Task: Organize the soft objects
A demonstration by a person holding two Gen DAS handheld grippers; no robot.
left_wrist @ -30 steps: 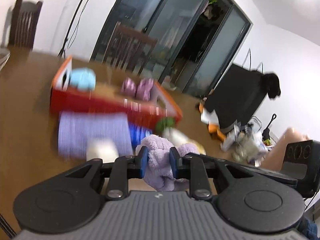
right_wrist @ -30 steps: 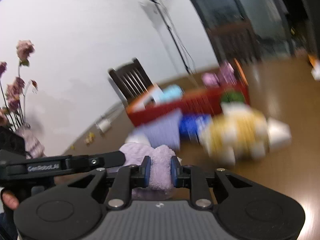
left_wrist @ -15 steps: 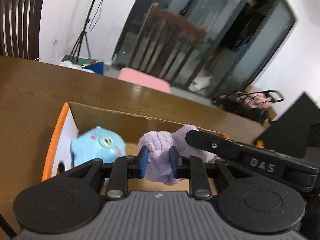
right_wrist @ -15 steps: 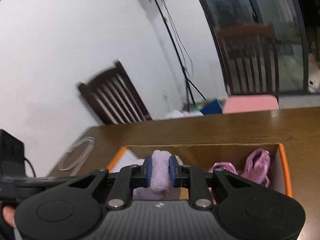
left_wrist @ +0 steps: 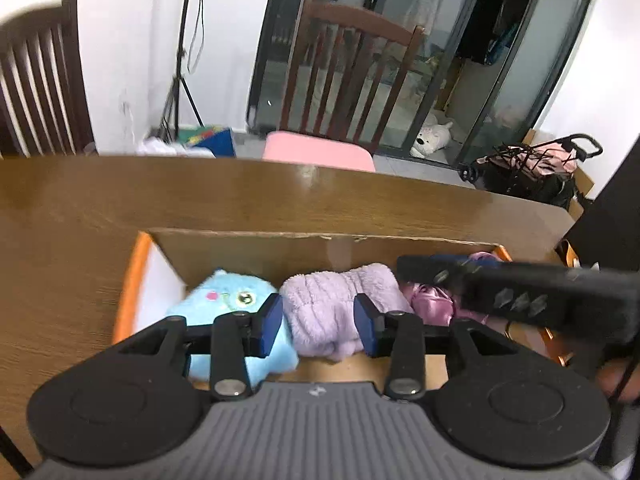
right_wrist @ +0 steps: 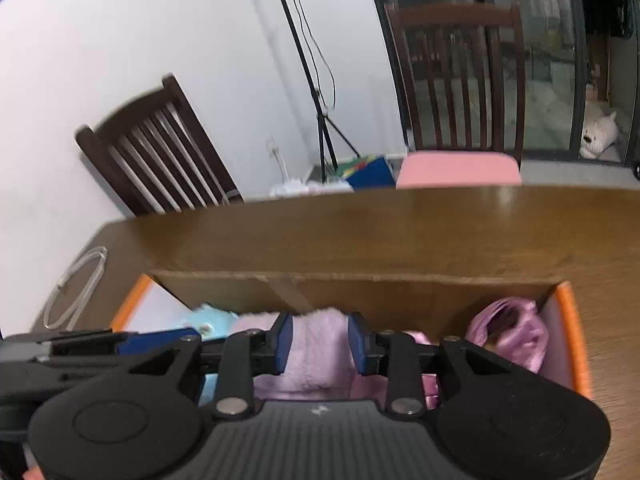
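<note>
Nearest to us, the left gripper (left_wrist: 319,324) hangs over the box with its jaws opening; the lilac fleece towel (left_wrist: 340,304) lies between the blue pads, and a gap shows on both sides, so the pads no longer press on it. The right gripper (right_wrist: 320,342) is likewise opening around the other end of the same towel; its pads stand just beside the fabric, and we judge the grip released or nearly so.

The towel rests inside the cardboard box (left_wrist: 248,236), in the middle. To its left lies a blue plush toy (left_wrist: 228,300), touching or nearly touching it; to its right lies a pink satin item (right_wrist: 508,332) against the orange-edged end wall. The box stands on the brown table (left_wrist: 240,196). Beyond the table stand a chair with a pink seat (left_wrist: 320,148) and a second dark chair (right_wrist: 160,152).

The step in hand is the release. To do it well, we recommend:

1. Open both jaws fully before lifting, so that the fleece pile does not cling to a pad and ride up.
2. Withdraw straight upward, both hands together, to keep the towel from dragging over the blue toy.
3. Keep the fingers clear of the box walls; the cardboard looks light and may shift.
</note>
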